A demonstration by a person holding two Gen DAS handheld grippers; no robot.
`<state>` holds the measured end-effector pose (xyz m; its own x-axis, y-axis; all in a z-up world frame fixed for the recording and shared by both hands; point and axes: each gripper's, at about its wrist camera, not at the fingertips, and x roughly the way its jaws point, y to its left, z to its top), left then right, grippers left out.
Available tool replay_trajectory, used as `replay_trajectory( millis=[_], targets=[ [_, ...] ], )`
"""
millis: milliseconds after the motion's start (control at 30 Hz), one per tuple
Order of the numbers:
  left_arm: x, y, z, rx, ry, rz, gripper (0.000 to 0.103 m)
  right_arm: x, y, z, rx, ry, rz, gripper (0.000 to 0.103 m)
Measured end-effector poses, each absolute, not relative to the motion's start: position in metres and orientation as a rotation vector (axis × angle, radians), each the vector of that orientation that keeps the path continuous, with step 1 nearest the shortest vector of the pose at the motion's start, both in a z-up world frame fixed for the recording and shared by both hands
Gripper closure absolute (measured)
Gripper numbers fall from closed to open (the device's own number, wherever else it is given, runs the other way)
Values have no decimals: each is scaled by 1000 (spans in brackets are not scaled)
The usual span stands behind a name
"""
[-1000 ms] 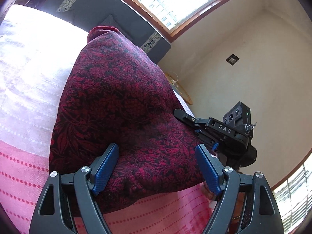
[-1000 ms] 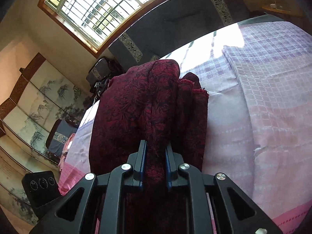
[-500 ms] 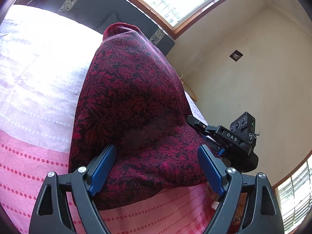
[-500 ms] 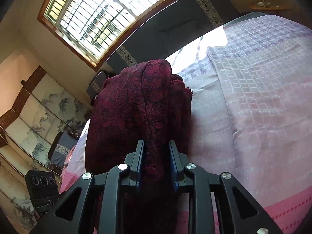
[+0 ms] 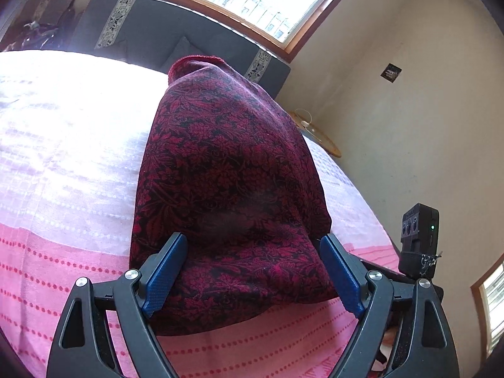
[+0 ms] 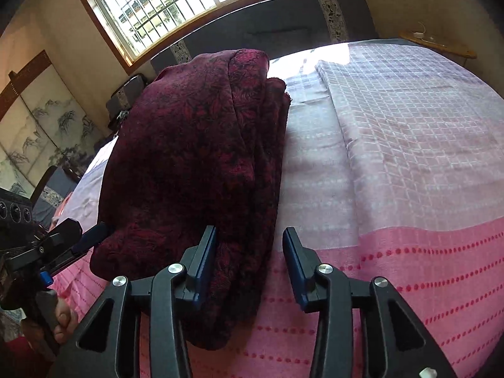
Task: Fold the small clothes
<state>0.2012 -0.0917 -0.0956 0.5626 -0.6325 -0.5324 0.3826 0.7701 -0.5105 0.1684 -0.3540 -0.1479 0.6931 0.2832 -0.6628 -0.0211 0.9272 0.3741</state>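
- Left gripper (image 5: 252, 271): jaws spread wide, straddling the near end of the cloth (image 5: 226, 195); pads just beside the fabric on both sides, no clamp.
- Right gripper (image 6: 249, 264): jaws apart, nothing pinched. Left pad (image 6: 206, 261) touches the cloth's (image 6: 195, 163) right edge; right pad sits over bare bedspread (image 6: 393, 163).
- Cloth: dark red floral, folded into a long thick bundle, lying on the bedspread and running away from both cameras toward the headboard (image 6: 277, 31).
- Layered fold edges visible along its right side in the right wrist view.
- Near end lies on the pink dotted band, far end on the pale checked part.
- Left gripper also visible at the left edge of the right wrist view, at the cloth's near left corner.
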Motion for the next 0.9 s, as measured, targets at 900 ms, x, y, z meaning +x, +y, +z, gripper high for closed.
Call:
replay_trajectory(
  millis=[900],
  targets=[
    [197,-84,-86,42,644,-217,3,159,-361,-150,415,765,189,53]
  ],
)
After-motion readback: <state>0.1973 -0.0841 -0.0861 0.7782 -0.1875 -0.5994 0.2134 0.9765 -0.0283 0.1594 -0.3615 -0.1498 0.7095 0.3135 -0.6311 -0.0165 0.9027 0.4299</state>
